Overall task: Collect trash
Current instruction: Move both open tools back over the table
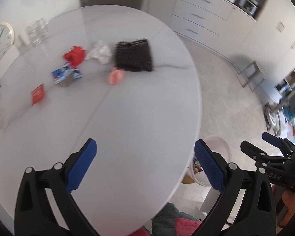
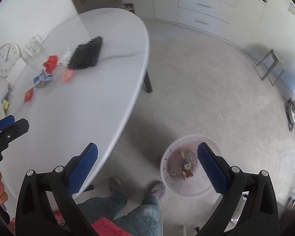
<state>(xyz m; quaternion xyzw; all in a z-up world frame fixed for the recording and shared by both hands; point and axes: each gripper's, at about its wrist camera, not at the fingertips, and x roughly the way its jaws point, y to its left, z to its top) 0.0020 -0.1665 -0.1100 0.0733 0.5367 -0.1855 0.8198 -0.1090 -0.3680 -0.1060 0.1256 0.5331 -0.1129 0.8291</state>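
My left gripper (image 1: 145,147) hangs open and empty over the near part of the white oval table (image 1: 127,118). Trash lies at the table's far side: a red crumpled wrapper (image 1: 74,56), a white crumpled paper (image 1: 99,52), a blue-and-white carton (image 1: 65,74), a pink scrap (image 1: 115,76) and a small red packet (image 1: 37,94). My right gripper (image 2: 147,152) is open and empty above the floor, between the table edge and a white bin (image 2: 188,169) that holds several scraps. The right gripper (image 1: 265,143) also shows at the right edge of the left wrist view.
A black ridged mat (image 1: 134,56) lies by the trash. A clear container (image 1: 34,32) and a wall clock (image 1: 0,39) are at the far left. The person's legs and feet (image 2: 139,196) stand beside the bin. Drawers (image 2: 204,4) and a metal stool (image 2: 271,66) are beyond.
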